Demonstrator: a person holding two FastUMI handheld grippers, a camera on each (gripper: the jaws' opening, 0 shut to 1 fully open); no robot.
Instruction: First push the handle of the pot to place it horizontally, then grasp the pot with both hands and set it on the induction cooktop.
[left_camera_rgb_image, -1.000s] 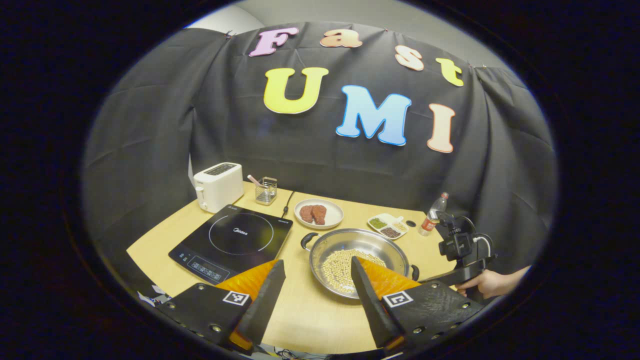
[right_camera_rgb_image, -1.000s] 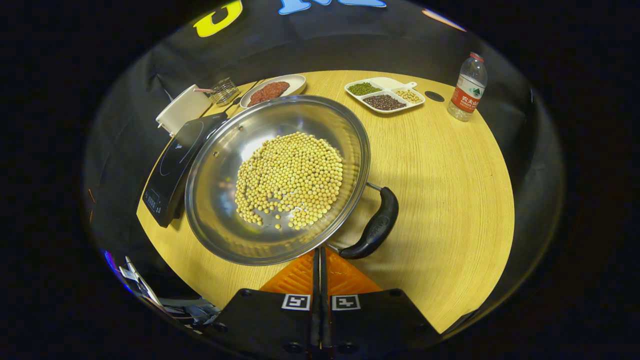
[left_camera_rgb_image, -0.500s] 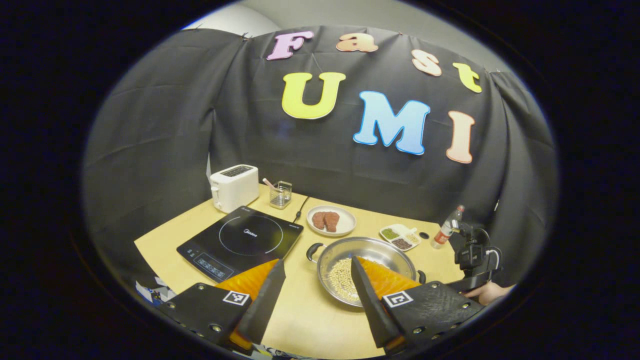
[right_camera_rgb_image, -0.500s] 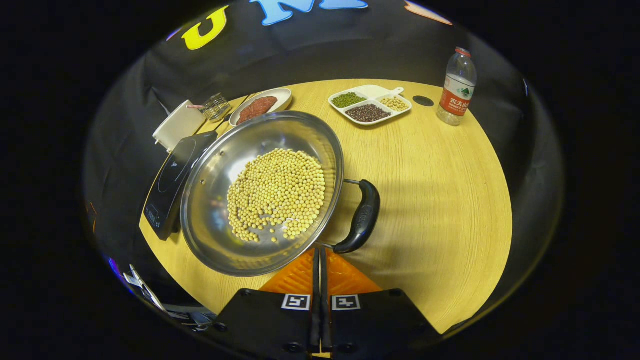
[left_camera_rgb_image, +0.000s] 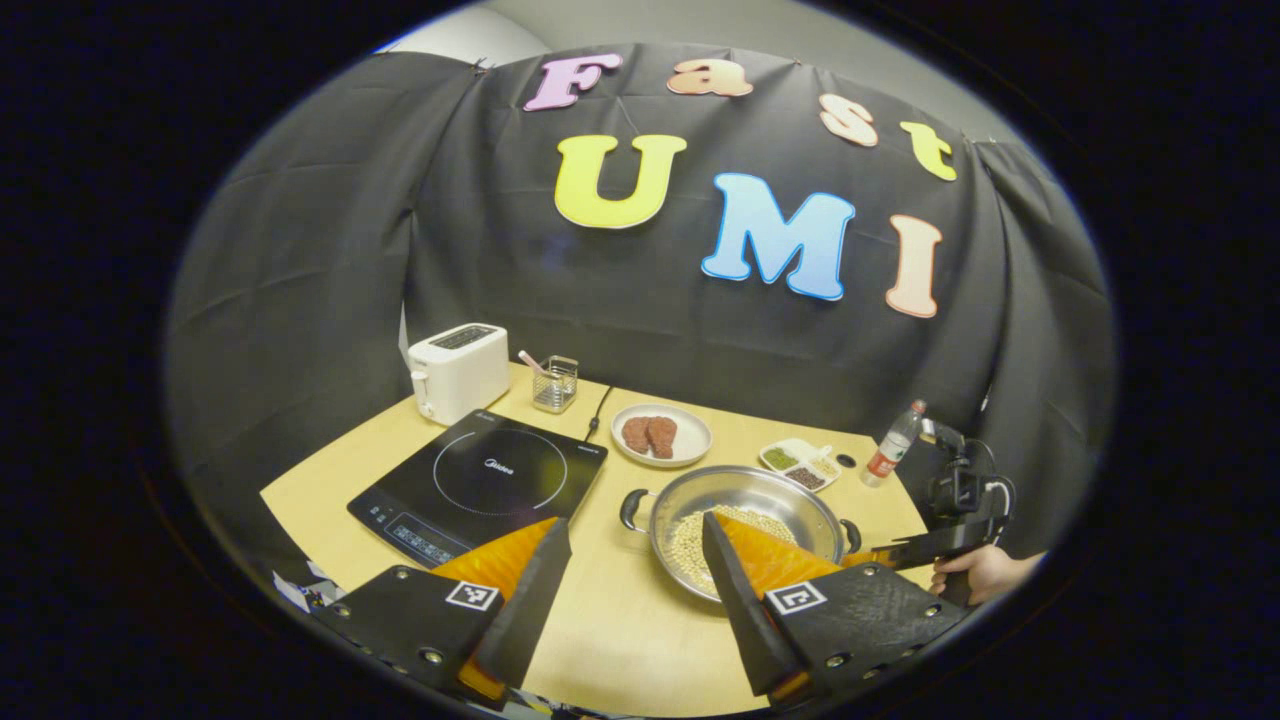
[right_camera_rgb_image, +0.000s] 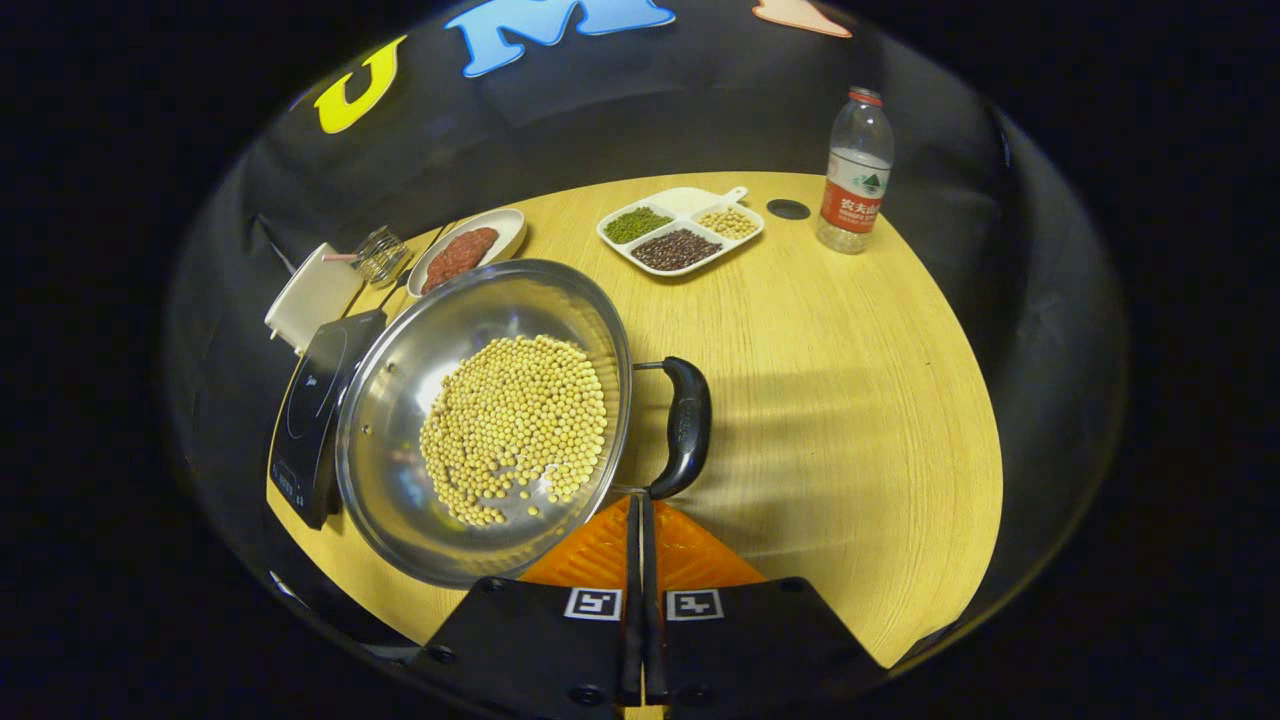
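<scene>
The steel pot (right_camera_rgb_image: 400, 400) holds soybeans (right_camera_rgb_image: 515, 425) and sits on the wooden table just right of the black induction cooktop (right_camera_rgb_image: 305, 420). My right gripper (right_camera_rgb_image: 640, 503) is shut, its tips against the lower end of the pot's black side handle (right_camera_rgb_image: 685, 425). In the left gripper view the pot (left_camera_rgb_image: 760, 490) lies ahead with a black handle (left_camera_rgb_image: 632, 508) on each side, and the cooktop (left_camera_rgb_image: 480, 480) is to its left. My left gripper (left_camera_rgb_image: 635, 522) hangs open above the table's near edge, holding nothing. The right gripper (left_camera_rgb_image: 880, 553) reaches in from the right, held by a hand (left_camera_rgb_image: 985, 572).
A white toaster (left_camera_rgb_image: 458, 368) and a wire holder (left_camera_rgb_image: 555, 383) stand at the back left. A plate of meat (left_camera_rgb_image: 662, 435), a divided dish of beans (right_camera_rgb_image: 680, 225) and a water bottle (right_camera_rgb_image: 855, 170) lie behind the pot. Bare tabletop (right_camera_rgb_image: 850, 420) spreads right of the pot.
The right gripper, still shut, has pushed the pot's handle round, and the pot has turned so its two handles lie more level across the left gripper view. The left gripper stays open.
</scene>
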